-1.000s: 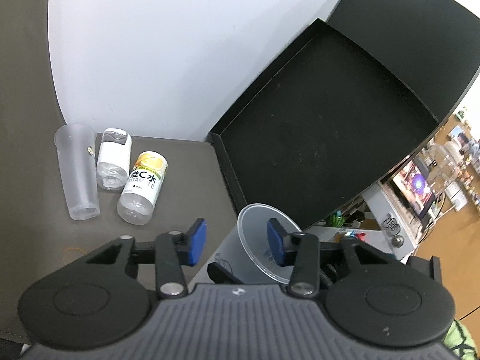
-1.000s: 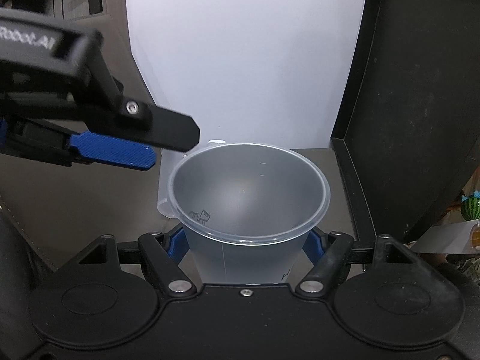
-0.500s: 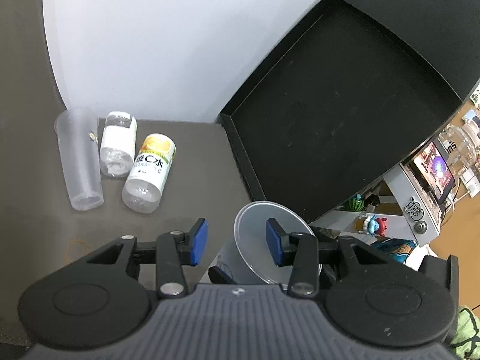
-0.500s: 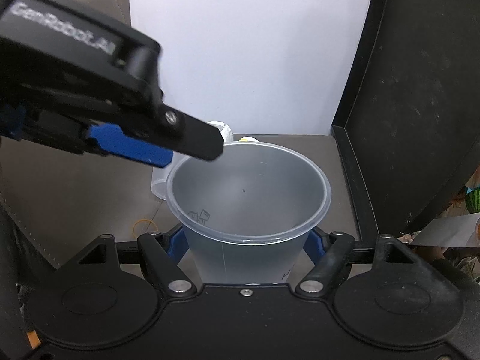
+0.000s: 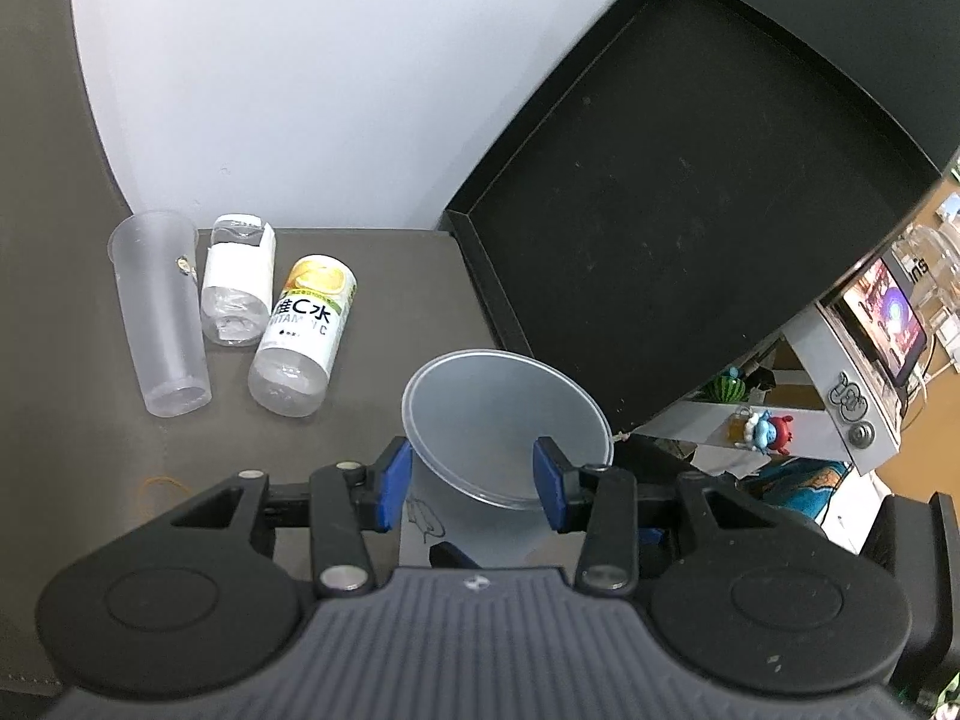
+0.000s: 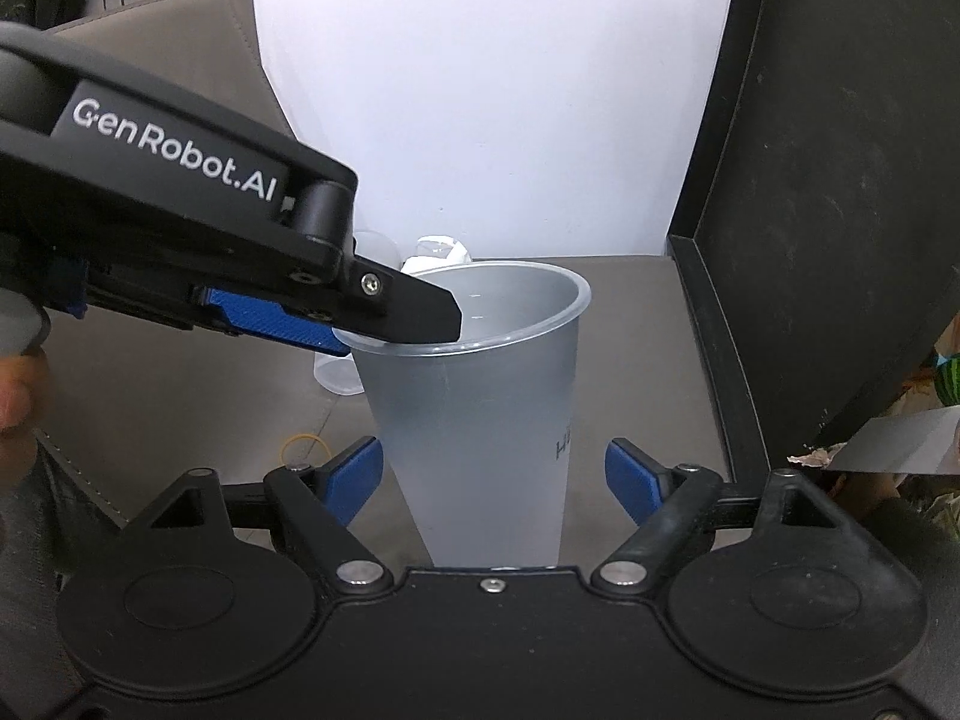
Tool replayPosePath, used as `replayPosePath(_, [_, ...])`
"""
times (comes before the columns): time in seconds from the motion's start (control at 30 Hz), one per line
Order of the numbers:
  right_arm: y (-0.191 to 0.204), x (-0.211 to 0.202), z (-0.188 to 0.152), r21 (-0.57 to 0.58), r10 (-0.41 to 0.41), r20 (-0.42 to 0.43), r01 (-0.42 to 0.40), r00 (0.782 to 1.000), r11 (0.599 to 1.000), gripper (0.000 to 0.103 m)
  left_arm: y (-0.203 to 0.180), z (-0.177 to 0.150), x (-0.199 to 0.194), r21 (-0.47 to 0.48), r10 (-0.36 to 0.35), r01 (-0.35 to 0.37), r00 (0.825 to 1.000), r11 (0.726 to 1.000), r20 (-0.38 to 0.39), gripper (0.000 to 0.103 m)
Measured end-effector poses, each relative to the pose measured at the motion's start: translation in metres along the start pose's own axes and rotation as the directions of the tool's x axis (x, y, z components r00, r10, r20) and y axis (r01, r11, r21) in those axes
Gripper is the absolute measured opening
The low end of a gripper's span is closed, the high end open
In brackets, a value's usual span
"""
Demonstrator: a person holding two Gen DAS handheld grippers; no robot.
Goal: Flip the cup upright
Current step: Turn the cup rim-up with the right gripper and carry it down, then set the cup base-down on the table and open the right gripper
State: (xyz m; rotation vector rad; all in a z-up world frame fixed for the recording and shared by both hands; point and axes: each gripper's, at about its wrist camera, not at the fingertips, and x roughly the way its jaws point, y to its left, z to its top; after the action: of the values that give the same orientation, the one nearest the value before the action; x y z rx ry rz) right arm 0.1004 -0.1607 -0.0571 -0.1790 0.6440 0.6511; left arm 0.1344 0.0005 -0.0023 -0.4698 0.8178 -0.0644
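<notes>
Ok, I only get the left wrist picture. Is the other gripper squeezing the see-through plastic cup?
Observer: No. The right gripper is open; a gap shows between one blue pad and the frosted plastic cup.
Operator: Is my gripper touching it?
Observer: In the right wrist view, the black fingertip of the left gripper lies across the cup's rim. I cannot tell if it touches.
Operator: Is anything written on the cup?
Observer: Yes, dark letters on its side, partly turned away.
</notes>
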Motion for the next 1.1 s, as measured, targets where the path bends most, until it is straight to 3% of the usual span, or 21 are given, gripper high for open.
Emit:
replayPosePath(0.53, [-0.019, -0.001, 0.005, 0.089, 0.069, -0.063, -0.063, 0.996, 0.994, 0.083, -0.013, -0.003, 0.000, 0.041, 0.019, -0.018, 0.999, 0.999, -0.026, 0.047])
replayPosePath(0.7, [-0.026, 0.002, 0.006, 0.106, 0.087, -0.073, -0.079, 0.993, 0.991, 0.085, -0.018, -0.003, -0.004, 0.085, 0.055, -0.051, 0.998, 0.995, -0.040, 0.056])
replayPosePath(0.77, [-0.031, 0.002, 0.008, 0.111, 0.092, -0.078, -0.083, 0.993, 0.990, 0.089, -0.016, -0.002, -0.010, 0.077, 0.060, -0.058, 0.998, 0.995, -0.028, 0.067])
replayPosePath(0.87, [-0.036, 0.002, 0.010, 0.123, 0.098, -0.086, -0.087, 0.991, 0.989, 0.094, -0.014, -0.002, -0.020, 0.083, 0.078, -0.078, 0.997, 0.993, 0.002, 0.074])
replayPosePath(1.1, [-0.045, -0.002, 0.013, 0.154, 0.102, -0.090, -0.087, 0.991, 0.984, 0.098, -0.006, -0.008, -0.041, 0.082, 0.107, -0.110, 0.993, 0.990, 0.043, 0.080])
